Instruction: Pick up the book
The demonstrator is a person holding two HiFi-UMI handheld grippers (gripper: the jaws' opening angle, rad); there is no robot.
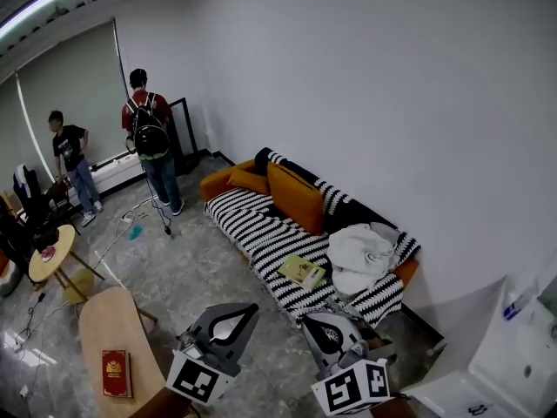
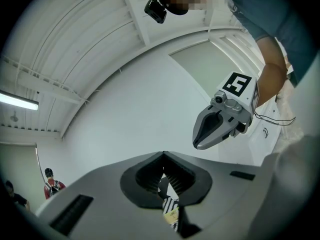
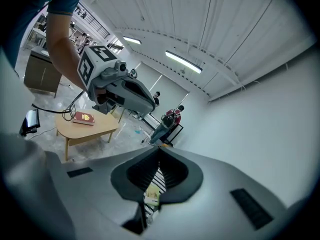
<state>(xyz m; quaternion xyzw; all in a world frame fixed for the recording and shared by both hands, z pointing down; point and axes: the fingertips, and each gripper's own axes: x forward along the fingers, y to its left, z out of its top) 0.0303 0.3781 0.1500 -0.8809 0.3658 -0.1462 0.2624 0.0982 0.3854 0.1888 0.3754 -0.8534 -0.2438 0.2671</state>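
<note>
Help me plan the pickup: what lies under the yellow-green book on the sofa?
The yellow-green book lies on a black-and-white striped blanket spread over the sofa. Whatever is beneath that blanket is covered and cannot be seen.

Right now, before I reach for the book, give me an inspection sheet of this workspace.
Surface: striped sofa, orange cushions.
Job's things: yellow-green book lying flat on the sofa seat; red book on the wooden table.
Clutter: white cloth heap beside the yellow-green book.
Grippers: left gripper and right gripper both shut, empty, short of the sofa.
Cables: white cable across the floor near the people.
Surroundings: two people standing by the far blind; white wall behind sofa.
</note>
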